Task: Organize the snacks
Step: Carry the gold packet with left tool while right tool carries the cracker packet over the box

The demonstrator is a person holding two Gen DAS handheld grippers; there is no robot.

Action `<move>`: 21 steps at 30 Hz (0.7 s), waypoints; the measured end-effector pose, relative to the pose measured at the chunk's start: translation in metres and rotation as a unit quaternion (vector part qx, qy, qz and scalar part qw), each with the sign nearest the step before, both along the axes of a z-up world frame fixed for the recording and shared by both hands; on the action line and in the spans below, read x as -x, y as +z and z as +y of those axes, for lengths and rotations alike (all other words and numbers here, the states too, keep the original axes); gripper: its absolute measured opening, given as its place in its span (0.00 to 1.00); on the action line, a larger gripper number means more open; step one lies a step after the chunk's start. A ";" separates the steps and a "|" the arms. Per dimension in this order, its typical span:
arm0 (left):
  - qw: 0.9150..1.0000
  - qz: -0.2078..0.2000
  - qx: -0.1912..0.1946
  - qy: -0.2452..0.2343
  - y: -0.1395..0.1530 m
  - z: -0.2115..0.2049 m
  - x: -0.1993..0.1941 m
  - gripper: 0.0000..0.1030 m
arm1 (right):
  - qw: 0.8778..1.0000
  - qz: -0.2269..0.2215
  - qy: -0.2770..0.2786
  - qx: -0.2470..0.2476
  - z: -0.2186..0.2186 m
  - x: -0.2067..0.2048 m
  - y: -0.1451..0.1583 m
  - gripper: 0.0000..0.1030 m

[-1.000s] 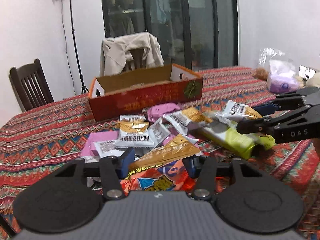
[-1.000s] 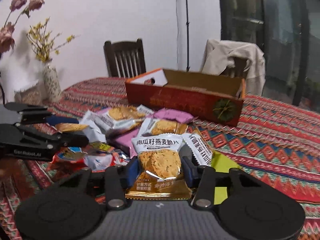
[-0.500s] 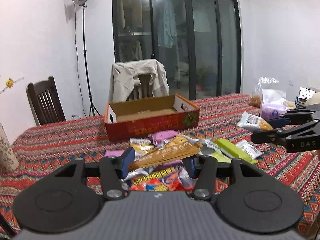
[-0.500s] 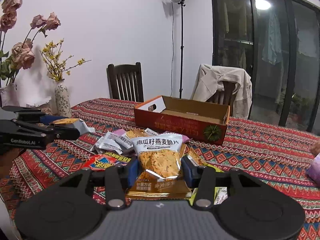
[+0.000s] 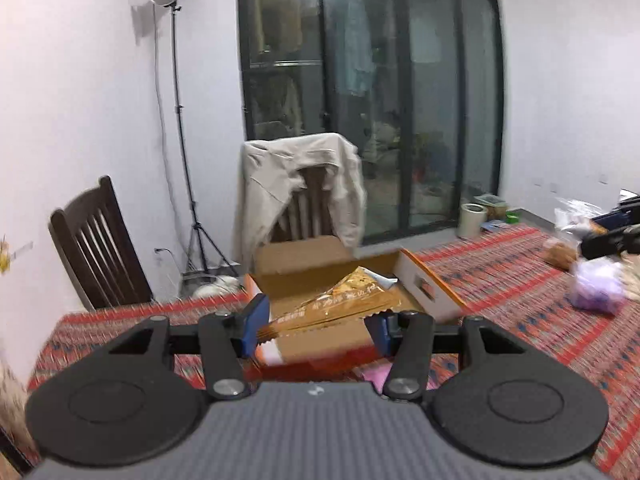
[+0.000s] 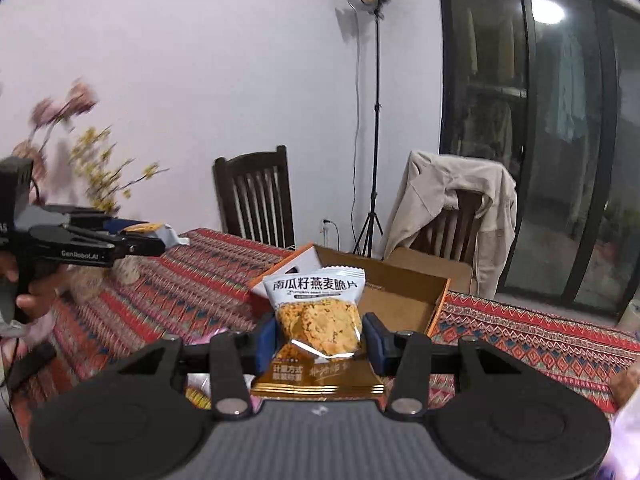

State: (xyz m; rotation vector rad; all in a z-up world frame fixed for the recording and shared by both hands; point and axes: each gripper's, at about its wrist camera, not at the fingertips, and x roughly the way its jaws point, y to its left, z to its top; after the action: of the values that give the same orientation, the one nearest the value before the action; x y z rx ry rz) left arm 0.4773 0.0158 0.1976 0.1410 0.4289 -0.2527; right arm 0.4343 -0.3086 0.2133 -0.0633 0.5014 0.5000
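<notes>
My left gripper is shut on a gold oat-crisp packet, held flat in the air in front of the open red cardboard box. My right gripper is shut on a second oat-crisp packet, white on top and gold below, held upright in front of the same box. The left gripper also shows at the left of the right wrist view, and the right one at the far right of the left wrist view. The box looks empty inside.
The table has a red patterned cloth. A chair draped with a beige jacket stands behind the box, a dark wooden chair to the left. A flower vase and plastic bags sit on the table's sides.
Both grippers have risen off the snack pile with their packets and moved towards the box, which now looks closer. The snack pile has dropped out of view.
</notes>
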 end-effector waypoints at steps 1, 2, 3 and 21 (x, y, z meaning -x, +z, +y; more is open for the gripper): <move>1.000 -0.001 -0.009 0.006 0.003 -0.001 -0.021 0.51 | 1.000 0.010 -0.004 -0.005 -0.002 -0.021 0.008 0.44; 1.000 -0.001 -0.009 0.012 0.005 0.000 -0.039 0.51 | 1.000 0.020 -0.009 -0.004 -0.003 -0.045 0.014 0.44; 1.000 0.004 -0.006 0.017 0.005 0.000 -0.058 0.51 | 1.000 0.028 -0.015 -0.001 -0.002 -0.069 0.020 0.44; 0.992 0.116 -0.035 0.045 -0.166 -0.027 -0.327 0.52 | 0.960 0.138 -0.134 0.202 0.088 -0.375 -0.182 0.45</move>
State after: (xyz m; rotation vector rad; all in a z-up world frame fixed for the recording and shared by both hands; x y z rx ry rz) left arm 0.8042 -0.0111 0.0315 0.1612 0.6734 -0.1654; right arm 0.8091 -0.2211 0.0314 -0.3155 0.8691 0.1329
